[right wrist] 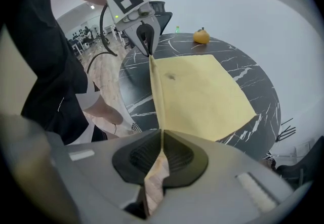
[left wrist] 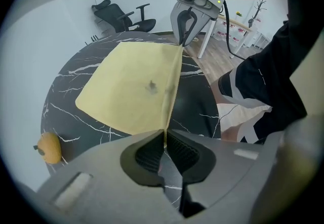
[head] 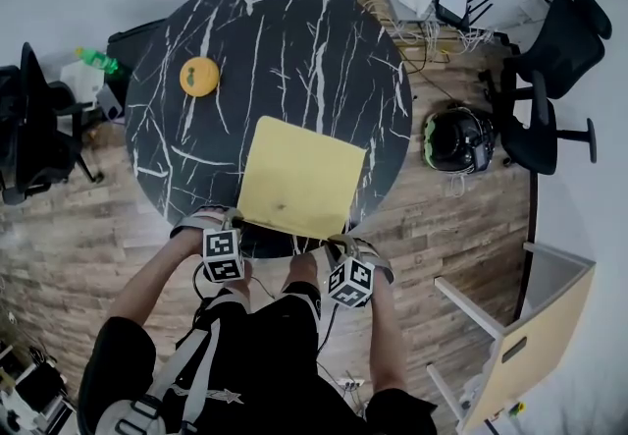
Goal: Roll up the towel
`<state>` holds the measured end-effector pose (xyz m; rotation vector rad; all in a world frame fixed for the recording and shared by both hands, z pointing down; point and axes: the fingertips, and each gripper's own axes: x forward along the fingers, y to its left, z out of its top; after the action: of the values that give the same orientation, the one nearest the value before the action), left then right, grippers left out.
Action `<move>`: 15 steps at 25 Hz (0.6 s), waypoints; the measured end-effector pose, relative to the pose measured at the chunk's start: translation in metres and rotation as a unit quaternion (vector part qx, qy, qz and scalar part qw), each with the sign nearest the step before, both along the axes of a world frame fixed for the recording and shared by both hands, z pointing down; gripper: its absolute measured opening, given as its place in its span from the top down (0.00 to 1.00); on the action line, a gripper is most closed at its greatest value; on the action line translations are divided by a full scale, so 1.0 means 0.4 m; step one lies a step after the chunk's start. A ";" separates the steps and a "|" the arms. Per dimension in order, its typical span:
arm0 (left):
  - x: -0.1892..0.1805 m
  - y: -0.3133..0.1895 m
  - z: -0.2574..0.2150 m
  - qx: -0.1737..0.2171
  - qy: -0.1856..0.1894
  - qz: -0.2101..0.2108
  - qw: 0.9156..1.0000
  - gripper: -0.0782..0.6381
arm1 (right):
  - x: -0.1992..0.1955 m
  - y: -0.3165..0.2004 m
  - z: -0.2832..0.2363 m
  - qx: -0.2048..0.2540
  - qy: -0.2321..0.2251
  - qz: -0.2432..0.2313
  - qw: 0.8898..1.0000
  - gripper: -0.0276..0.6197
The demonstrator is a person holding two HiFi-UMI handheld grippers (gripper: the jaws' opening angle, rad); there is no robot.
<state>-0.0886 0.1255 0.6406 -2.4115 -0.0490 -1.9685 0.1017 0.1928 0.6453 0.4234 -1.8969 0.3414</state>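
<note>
A round black tabletop with white marble veining carries two things. A yellow towel is spread open in a single layer over the side nearest the person, slightly askew, with its near edge at the tabletop's near rim and raised off the surface. A small orange fruit sits well apart from the towel, towards the far left of the tabletop.
</note>
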 end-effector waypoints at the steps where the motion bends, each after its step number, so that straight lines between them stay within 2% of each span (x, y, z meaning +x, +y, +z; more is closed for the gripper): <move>1: 0.001 -0.003 0.003 0.000 -0.001 0.000 1.000 0.85 | 0.002 -0.004 0.003 0.001 0.001 0.001 1.000 0.93; 12: 0.012 -0.045 0.035 0.005 -0.007 -0.012 1.000 0.85 | 0.017 -0.043 0.033 0.017 0.013 0.008 1.000 0.93; 14: 0.011 -0.052 0.042 0.010 -0.009 -0.018 1.000 0.83 | 0.024 -0.048 0.040 0.026 0.023 0.014 0.999 0.92; 15: 0.008 -0.055 0.045 0.011 -0.010 -0.019 1.000 0.79 | 0.029 -0.051 0.042 0.032 0.028 0.018 0.999 0.90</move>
<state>-0.0853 0.1035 0.6584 -2.3963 0.0198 -1.9990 0.1134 0.1722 0.6622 0.5056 -1.8507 0.2896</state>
